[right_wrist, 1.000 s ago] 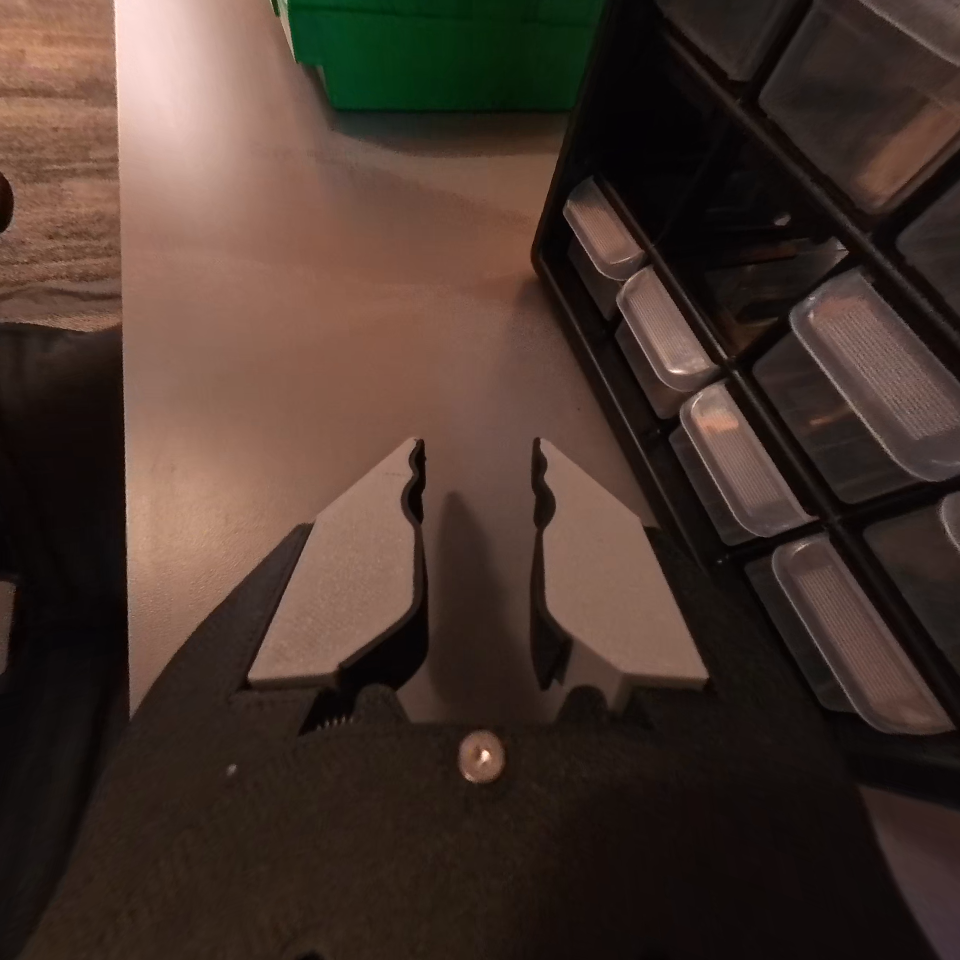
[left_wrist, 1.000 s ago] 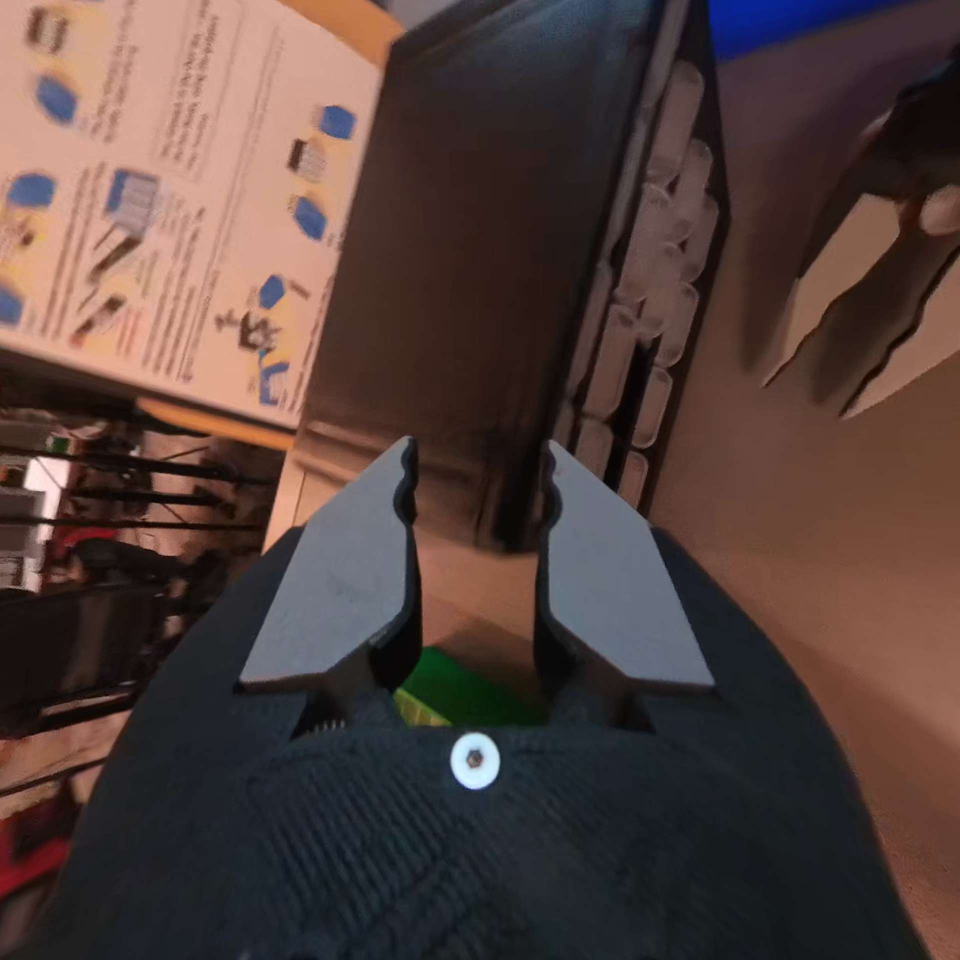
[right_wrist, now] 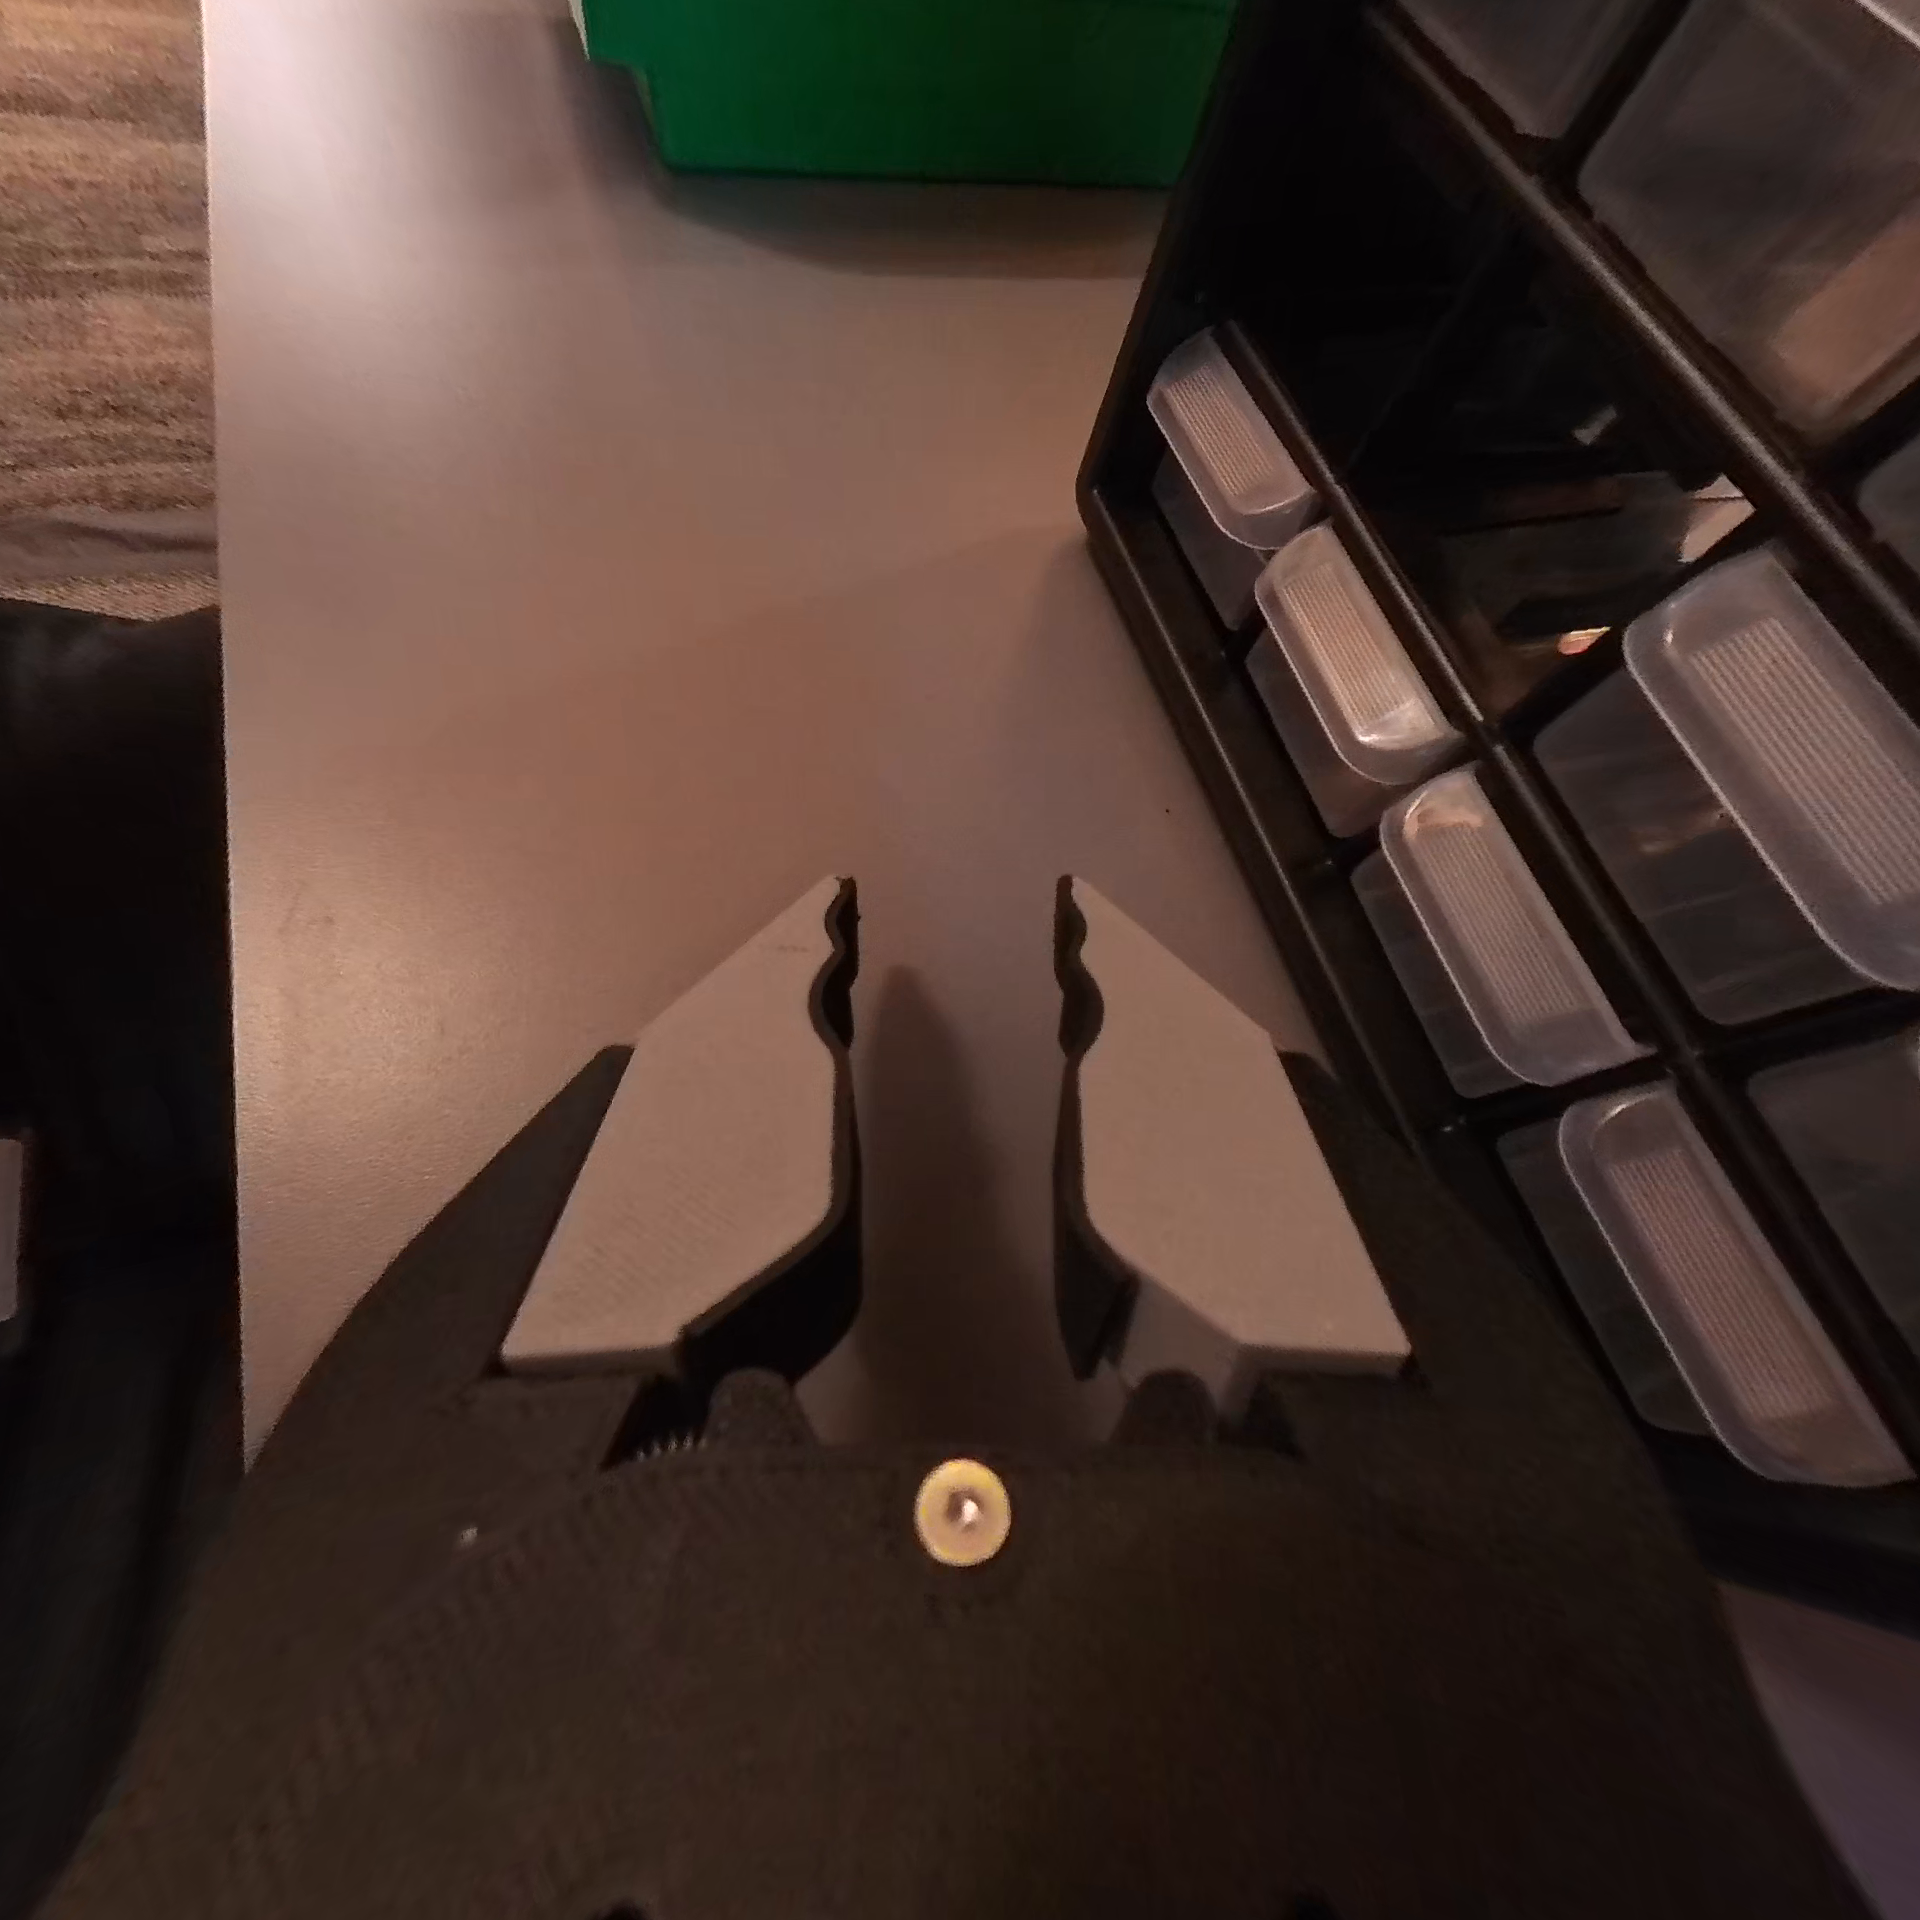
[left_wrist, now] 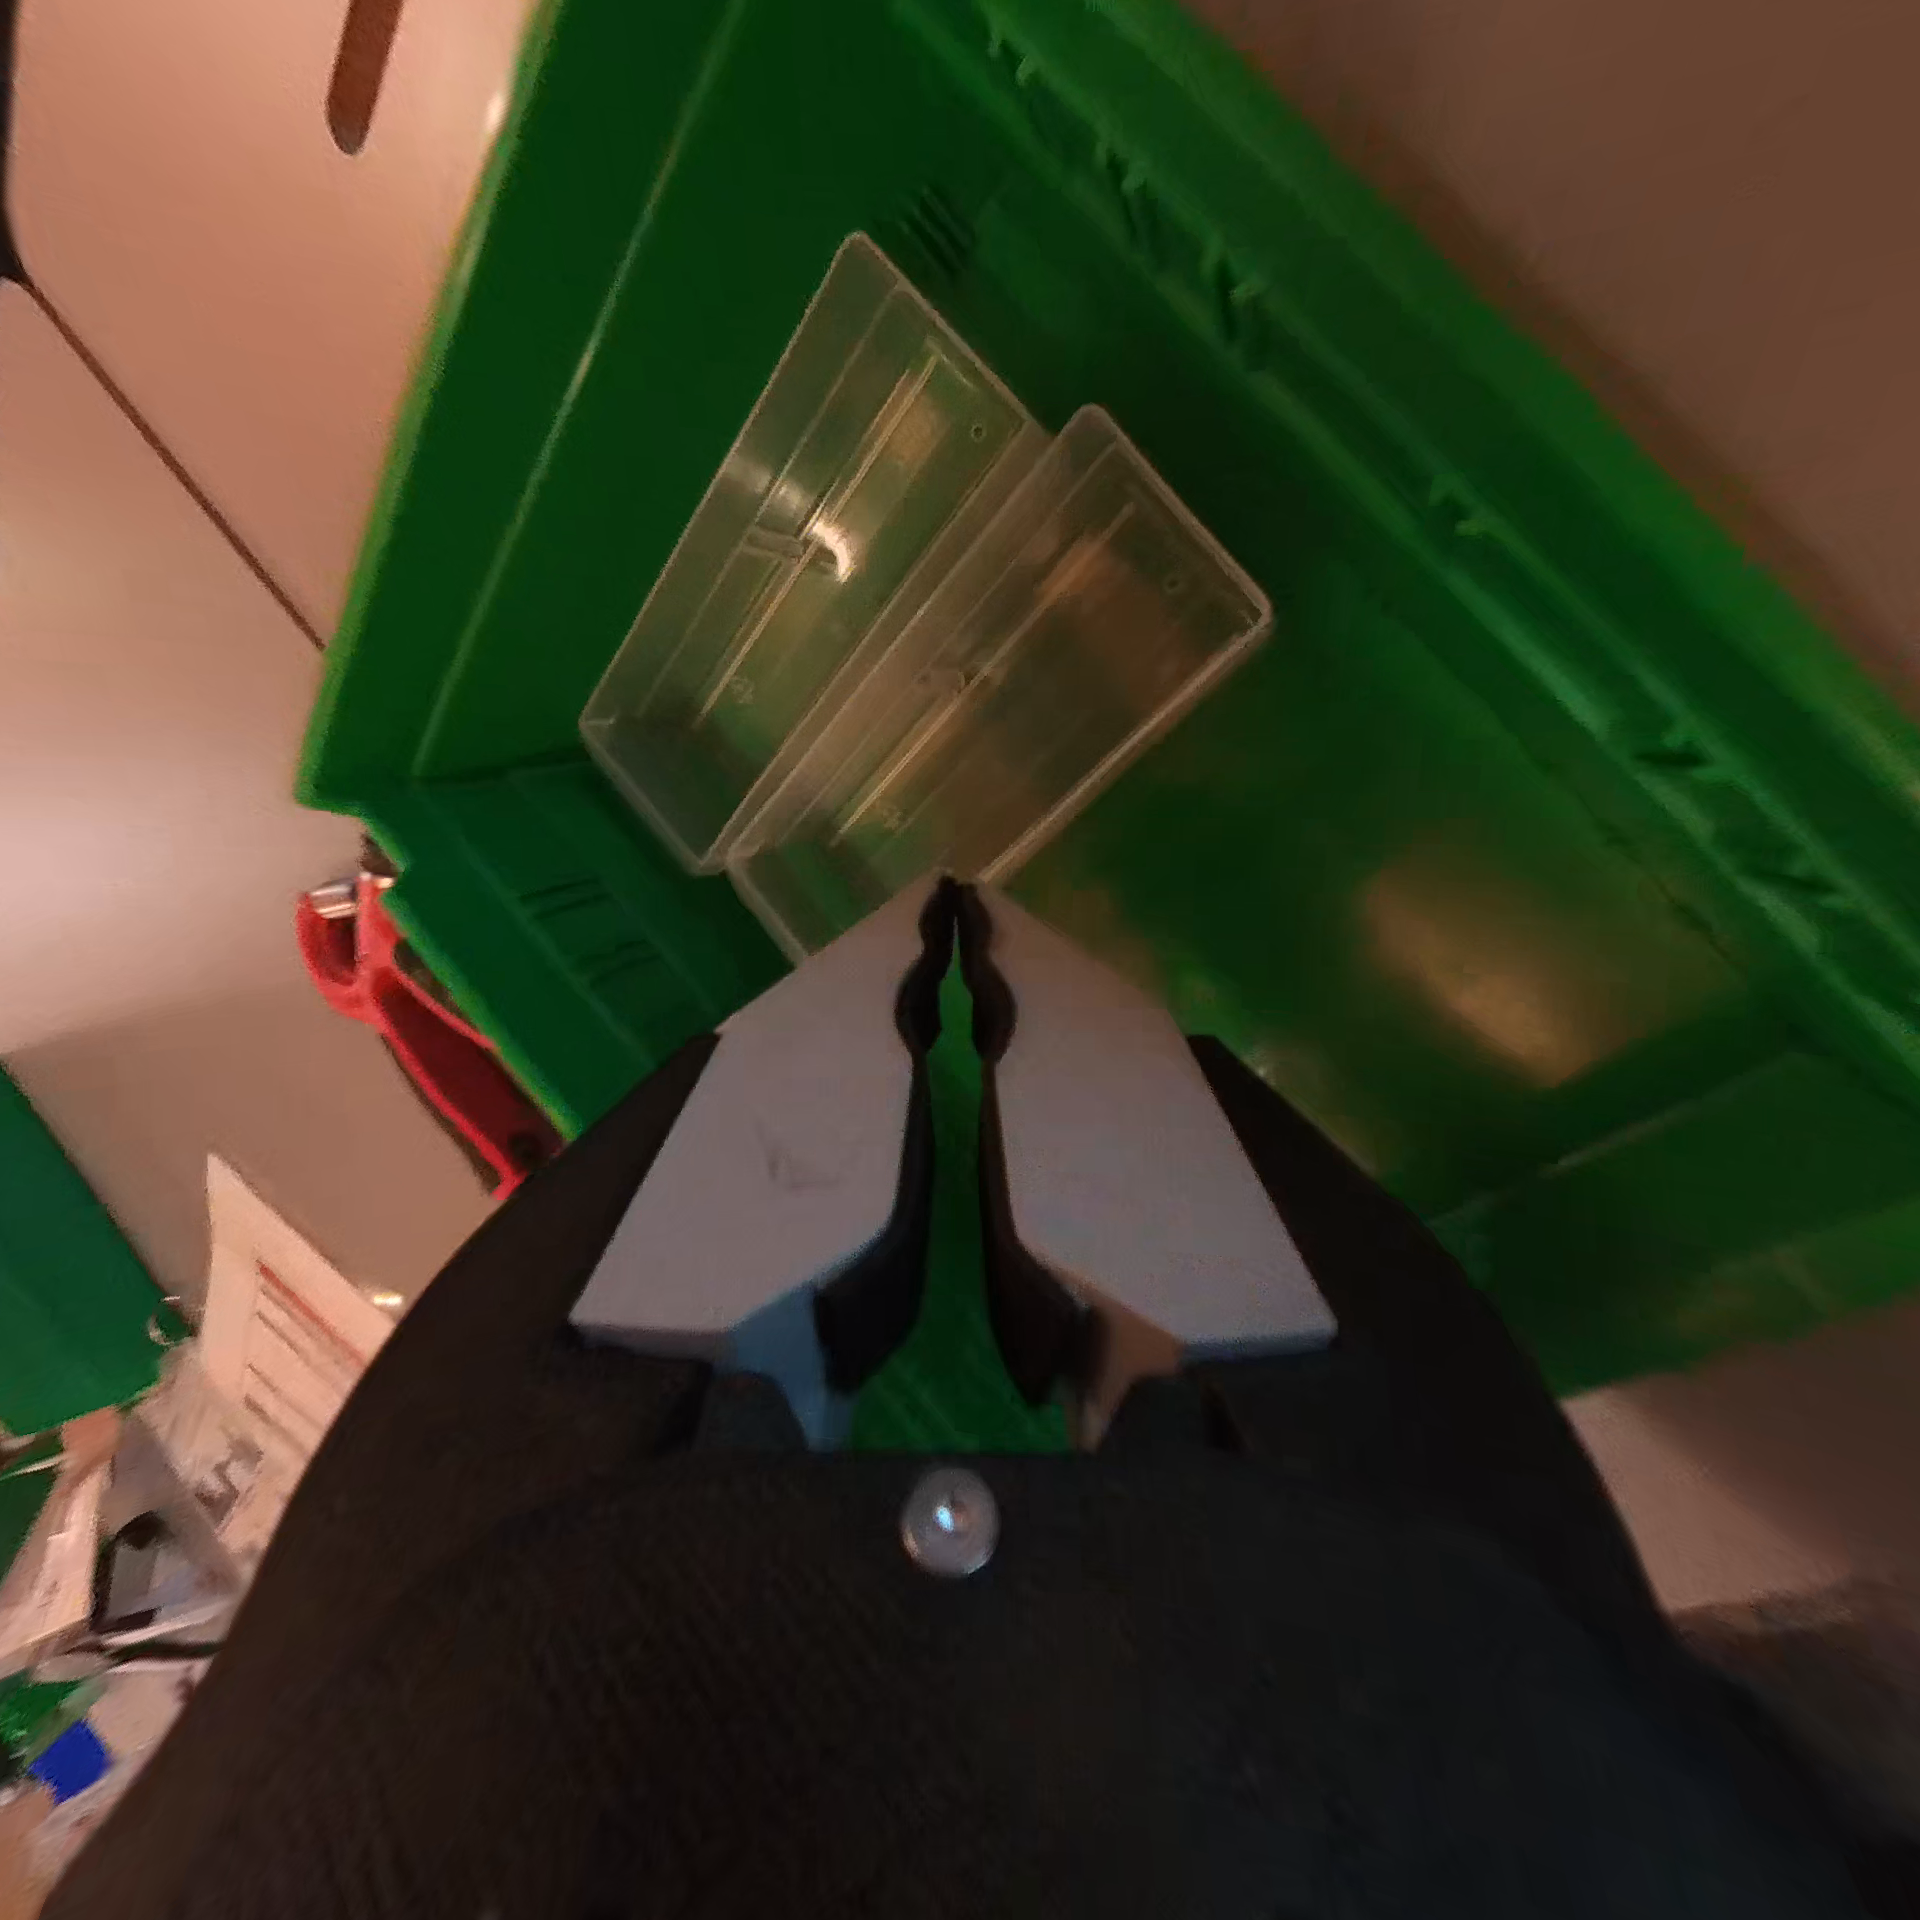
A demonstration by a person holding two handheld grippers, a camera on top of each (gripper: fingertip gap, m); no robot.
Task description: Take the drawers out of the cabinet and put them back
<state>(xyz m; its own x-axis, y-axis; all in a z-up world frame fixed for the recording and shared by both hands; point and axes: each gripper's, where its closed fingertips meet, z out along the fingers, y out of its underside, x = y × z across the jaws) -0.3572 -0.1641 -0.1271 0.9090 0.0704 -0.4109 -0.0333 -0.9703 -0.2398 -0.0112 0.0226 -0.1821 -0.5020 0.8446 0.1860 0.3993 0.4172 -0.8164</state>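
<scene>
Two clear plastic drawers lie side by side in a green bin (left_wrist: 1455, 727) in the left wrist view. My left gripper (left_wrist: 948, 894) is shut, its tips pinching the near wall of the right-hand clear drawer (left_wrist: 1039, 665). The other clear drawer (left_wrist: 790, 582) lies just left of it, touching it. My right gripper (right_wrist: 956, 894) is open and empty over the grey table (right_wrist: 623, 520), left of the black cabinet (right_wrist: 1153, 416). The cabinet holds several clear drawers, and a dark empty slot (right_wrist: 1507, 499) shows in it.
The green bin also shows at the far edge of the table in the right wrist view (right_wrist: 914, 94). A red-handled tool (left_wrist: 416, 1018) lies beside the bin, with papers (left_wrist: 270, 1351) below it. Carpet (right_wrist: 94, 260) lies past the table's left edge.
My left gripper has swung from the cabinet's side to the green bin and gone from open to shut on a clear drawer's wall. The right gripper has barely moved.
</scene>
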